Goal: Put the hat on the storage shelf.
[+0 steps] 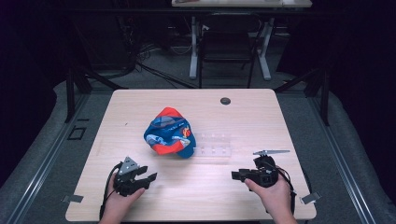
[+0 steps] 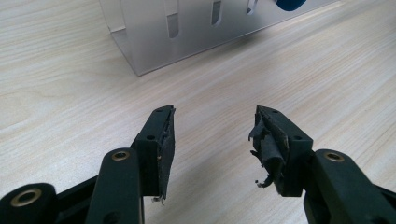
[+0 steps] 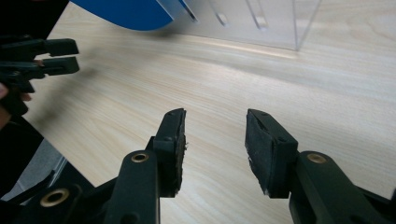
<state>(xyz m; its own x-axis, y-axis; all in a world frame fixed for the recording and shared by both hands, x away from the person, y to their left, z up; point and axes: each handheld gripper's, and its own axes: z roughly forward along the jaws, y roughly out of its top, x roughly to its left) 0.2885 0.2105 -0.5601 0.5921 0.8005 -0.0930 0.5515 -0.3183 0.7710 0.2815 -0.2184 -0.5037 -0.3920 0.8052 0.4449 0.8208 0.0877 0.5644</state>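
Both claws (image 1: 150,178) (image 1: 235,175) gape empty near the cap (image 1: 169,132).

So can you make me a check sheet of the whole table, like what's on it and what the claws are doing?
Surface: light wood table, bare around the things, with a dark round hole near the far edge.
Job's things: red and blue cap near the middle; clear plastic rack touching its right side.
Clutter: nothing seen.
Grippers: left claw open, empty, resting near the front edge; right claw open, empty, pointing toward the left one. Pad on one left finger looks frayed.
Cables: black cable trails from the left claw; more cables on the floor beyond.
Surroundings: dark room, grey floor, a chair and another desk behind.
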